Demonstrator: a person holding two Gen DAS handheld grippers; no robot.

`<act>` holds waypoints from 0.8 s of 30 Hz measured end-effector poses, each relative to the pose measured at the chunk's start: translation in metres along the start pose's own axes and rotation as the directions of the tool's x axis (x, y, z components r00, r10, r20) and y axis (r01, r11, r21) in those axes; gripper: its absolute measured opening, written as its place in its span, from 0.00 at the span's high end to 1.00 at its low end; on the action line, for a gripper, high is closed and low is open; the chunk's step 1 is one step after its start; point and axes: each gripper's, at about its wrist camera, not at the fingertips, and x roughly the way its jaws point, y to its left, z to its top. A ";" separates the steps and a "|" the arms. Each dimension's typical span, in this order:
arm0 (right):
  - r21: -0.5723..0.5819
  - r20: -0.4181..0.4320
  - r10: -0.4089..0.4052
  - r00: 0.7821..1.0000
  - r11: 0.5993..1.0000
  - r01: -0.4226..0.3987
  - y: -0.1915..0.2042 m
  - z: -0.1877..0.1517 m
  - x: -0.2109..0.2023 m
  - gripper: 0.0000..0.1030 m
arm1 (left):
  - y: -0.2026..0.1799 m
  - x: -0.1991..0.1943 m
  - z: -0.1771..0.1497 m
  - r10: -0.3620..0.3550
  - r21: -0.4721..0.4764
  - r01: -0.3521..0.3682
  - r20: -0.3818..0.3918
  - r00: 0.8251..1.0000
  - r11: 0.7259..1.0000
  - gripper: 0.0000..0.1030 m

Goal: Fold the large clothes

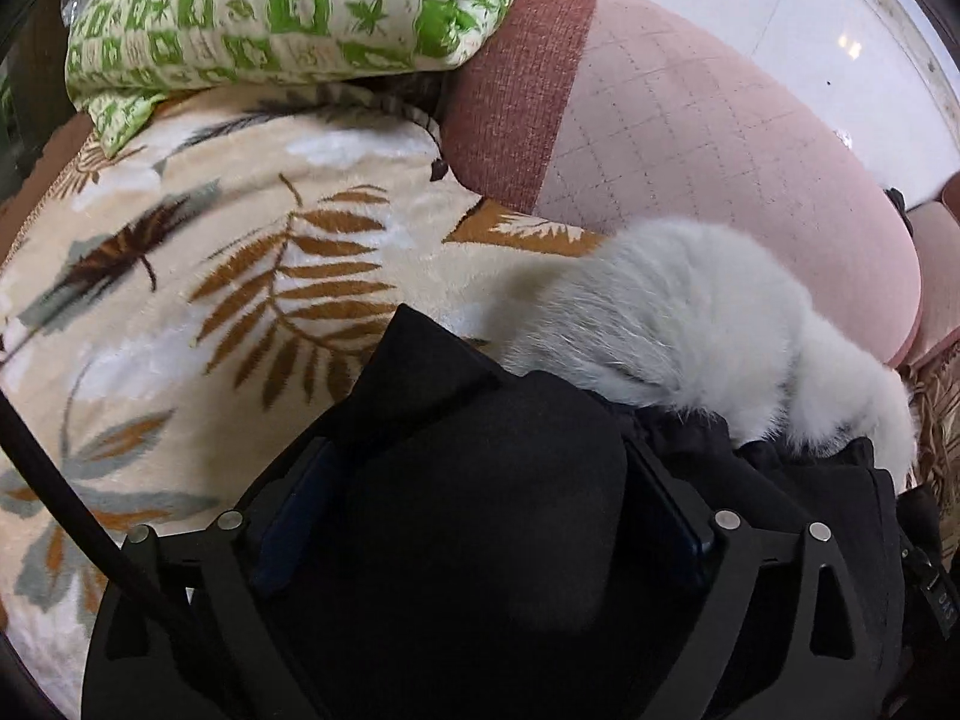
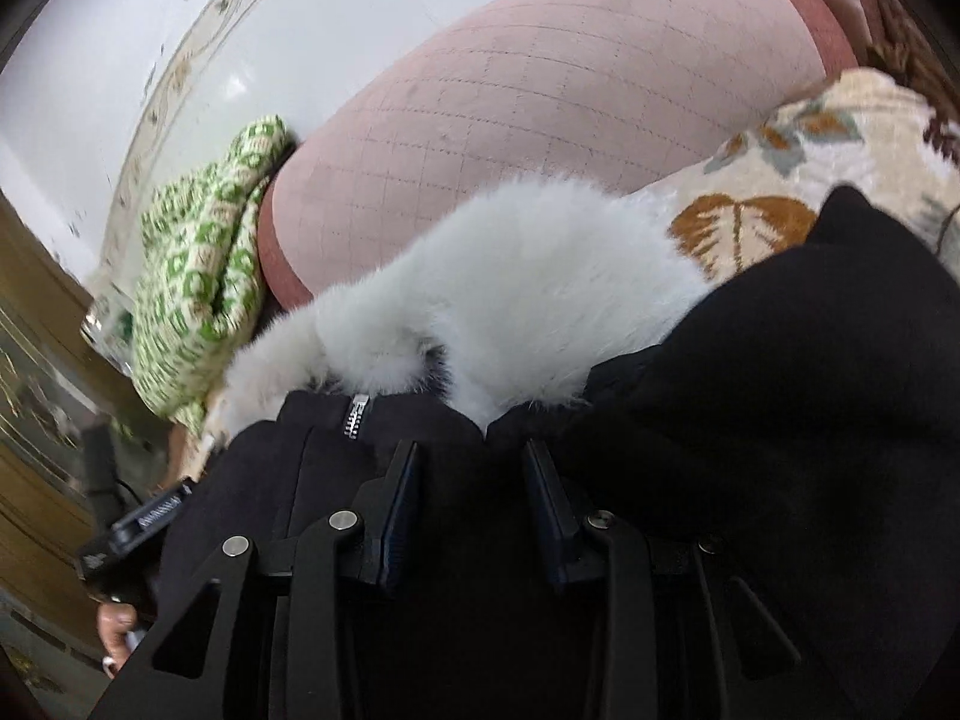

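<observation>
While the black coat (image 1: 480, 480) lies bunched on the leaf blanket (image 1: 210, 276), we look down along both grippers at it. Our left gripper (image 1: 480, 516) points forward and slightly down; its 2 fingers (image 1: 288, 516) stand wide apart with a thick fold of coat filling the space between them. We cannot tell whether they press on it or only straddle it. A pointed corner of the coat sticks up just past that gripper.

Our right gripper (image 2: 471, 498) also aims forward over the coat, its 2 fingers (image 2: 402, 510) set apart with a narrow gap, and dark cloth lies under and between them. We cannot tell whether any cloth is pinched. Just ahead of its left finger sits the silver zip (image 2: 357, 417).

The white fur trim (image 2: 498, 312) runs along the coat's far edge, touching the black cloth. Beyond the fur stands the pink headboard (image 2: 570, 90), well behind the coat. A green quilt (image 1: 288, 6) is heaped at the headboard's end, on the blanket. A black cable (image 1: 60, 480) crosses left of the coat in the left view.
</observation>
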 end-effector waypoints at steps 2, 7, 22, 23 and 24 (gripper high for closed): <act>0.010 0.004 0.008 1.000 1.000 -0.008 0.003 -0.002 0.001 0.65 | -0.003 0.001 0.000 0.008 0.003 -0.008 -0.001 1.000 1.000 0.09; -0.052 -0.014 -0.080 0.997 0.995 0.079 0.025 0.002 -0.002 0.65 | -0.001 -0.041 0.002 0.035 0.020 -0.035 -0.017 0.999 0.999 0.10; 0.038 0.059 -0.111 0.992 0.993 0.109 -0.009 -0.070 -0.115 0.66 | 0.091 -0.081 -0.073 -0.018 -0.177 -0.001 -0.105 0.994 0.984 0.09; 0.044 0.058 -0.126 0.990 0.991 0.124 -0.007 -0.067 -0.117 0.65 | 0.096 -0.088 -0.073 -0.037 -0.222 0.012 -0.107 0.994 0.975 0.11; 0.034 0.062 -0.163 0.985 0.986 0.161 0.000 -0.064 -0.122 0.63 | 0.098 -0.095 -0.073 -0.044 -0.234 0.020 -0.099 0.994 0.972 0.12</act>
